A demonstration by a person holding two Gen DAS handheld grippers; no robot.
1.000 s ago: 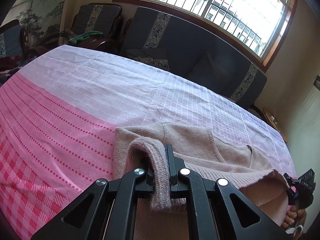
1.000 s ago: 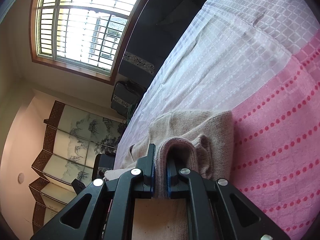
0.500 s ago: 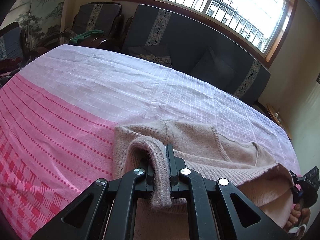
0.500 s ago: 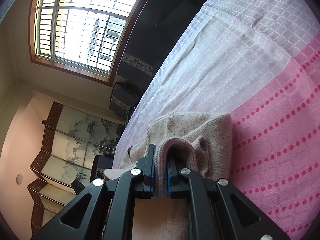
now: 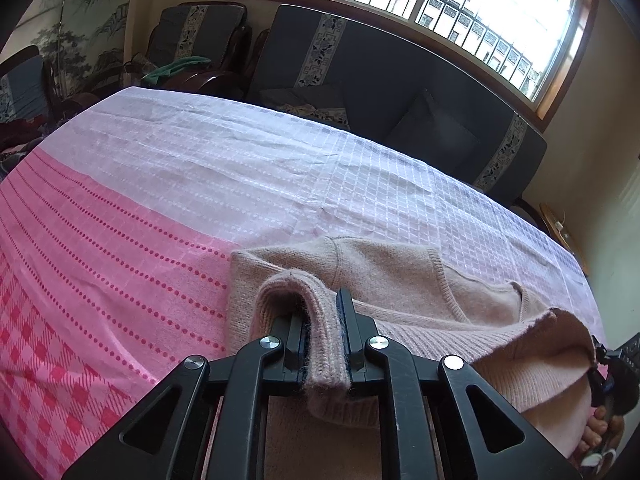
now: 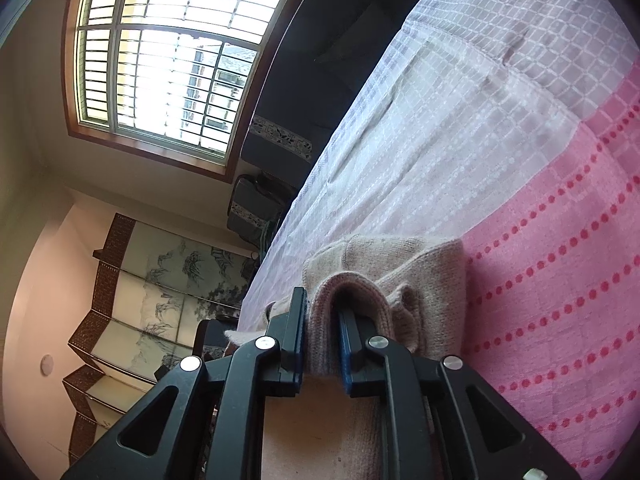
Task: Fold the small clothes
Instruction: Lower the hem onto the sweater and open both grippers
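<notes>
The sweater (image 5: 400, 280) lies on the table (image 5: 200, 184), across the border where the cloth changes from pink to white, nearer the right edge. The left gripper (image 5: 325, 340) is closed on the ribbed hem at one corner, and the right gripper (image 6: 323, 336) is closed on the hem at the other corner. Both corners are lifted, so I judge the first fold is only begun; laying the hem over and the later folds are left.
</notes>
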